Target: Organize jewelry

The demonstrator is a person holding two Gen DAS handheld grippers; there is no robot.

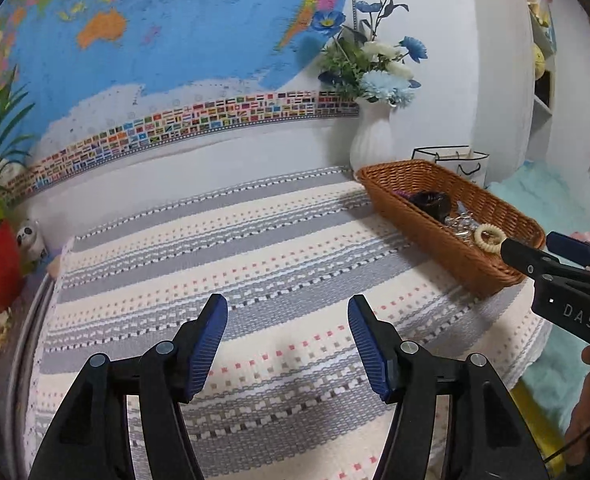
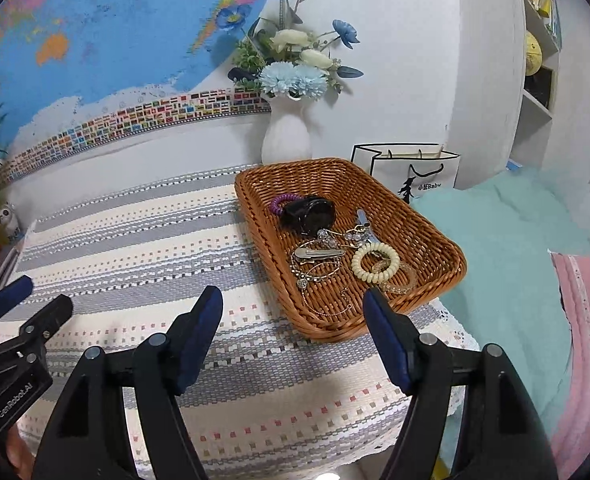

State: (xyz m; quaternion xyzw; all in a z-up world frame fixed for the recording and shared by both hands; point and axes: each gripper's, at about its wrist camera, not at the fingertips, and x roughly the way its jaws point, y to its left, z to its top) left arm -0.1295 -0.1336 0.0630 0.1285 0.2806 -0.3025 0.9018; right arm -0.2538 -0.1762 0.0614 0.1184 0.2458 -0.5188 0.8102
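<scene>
Jewelry (image 2: pixel 327 256) was seen piled in the basket (image 2: pixel 427 232) at two o'clock on the cloth (image 2: pixel 135 240); only the right view showed its chains and clip (image 2: pixel 319 253). Left gripper (image 1: pixel 288 340) and right gripper (image 2: pixel 293 334) were held spread, empty.

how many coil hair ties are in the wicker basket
3: a purple coil hair tie at the far end beside the black watch, a cream one near the front, a clear one overlapping it. Others may be hidden.
</scene>
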